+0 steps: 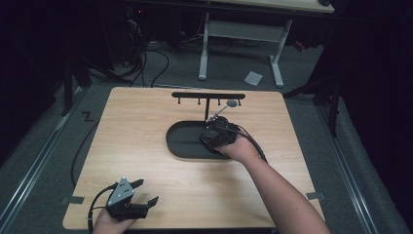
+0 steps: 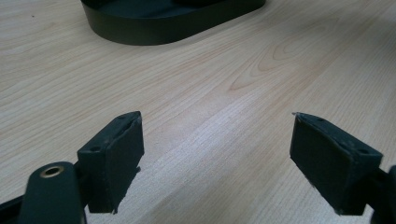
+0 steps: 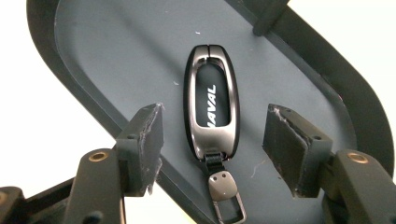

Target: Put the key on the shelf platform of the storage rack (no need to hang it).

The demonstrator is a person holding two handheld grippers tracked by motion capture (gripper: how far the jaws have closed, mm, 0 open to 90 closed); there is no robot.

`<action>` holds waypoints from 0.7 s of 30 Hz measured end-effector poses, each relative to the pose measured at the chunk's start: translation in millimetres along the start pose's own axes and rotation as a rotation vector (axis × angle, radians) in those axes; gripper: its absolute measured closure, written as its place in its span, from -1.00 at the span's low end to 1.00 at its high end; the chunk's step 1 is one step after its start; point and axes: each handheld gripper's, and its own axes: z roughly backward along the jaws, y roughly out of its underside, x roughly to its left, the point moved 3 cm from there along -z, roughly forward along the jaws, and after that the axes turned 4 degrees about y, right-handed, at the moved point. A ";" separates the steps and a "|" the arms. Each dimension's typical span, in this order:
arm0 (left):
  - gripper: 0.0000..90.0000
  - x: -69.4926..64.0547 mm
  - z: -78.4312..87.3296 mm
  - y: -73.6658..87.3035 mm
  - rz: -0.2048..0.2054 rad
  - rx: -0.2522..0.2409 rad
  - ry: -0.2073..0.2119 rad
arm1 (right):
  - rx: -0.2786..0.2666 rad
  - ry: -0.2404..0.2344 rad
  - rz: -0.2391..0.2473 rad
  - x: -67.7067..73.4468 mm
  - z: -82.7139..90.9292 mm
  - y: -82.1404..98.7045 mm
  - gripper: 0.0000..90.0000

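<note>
1. I am looking along my right gripper in its own view: its black jaws are standing apart, and the dark metal car key fob with white lettering is lying flat on the tray floor between and just beyond them. Neither pad is touching it.
2. The key fob's small grey clip tab is trailing toward the bottom edge, where its loop is being cut off by the frame.
3. The key fob is resting inside the black oval tray, roughly mid-floor. The tray's far end is being cropped at the top, and a black upright post is showing at the upper rim, its top out of frame.
4. In the high view my right hand and the gripper are covering the right half of the tray, so the fob is hidden beneath them there.
5. Behind the tray a black T-shaped hanging rack is standing, with a small grey round thing at its right end; I cannot make out what that is, possibly a tag.
6. My left gripper is resting near the front left corner of the light wooden table, well apart from the tray.
7. In the left gripper view its pads are spread wide over bare wood, gripping nothing, with the tray's wall cut off at the top.
</note>
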 end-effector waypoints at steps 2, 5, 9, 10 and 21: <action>-0.59 -0.5 -0.5 0.1 0.003 -0.002 0.000 | -0.022 -0.005 -0.017 0.5 -0.4 6.2 -0.09; -0.59 -0.5 -1.0 0.3 0.002 0.002 0.000 | -0.025 0.024 -0.025 1.5 -2.5 13.5 -0.04; -0.59 -0.1 -0.6 0.4 0.000 0.009 -0.001 | -0.106 0.040 -0.046 6.9 -2.3 27.0 0.06; -0.59 -0.2 -0.6 0.5 0.001 0.008 -0.002 | -0.119 0.035 -0.050 7.5 -2.5 29.0 0.06; -0.59 -0.9 -2.0 1.0 -0.006 0.013 -0.007 | -0.281 -0.003 -0.096 19.2 5.7 69.9 0.02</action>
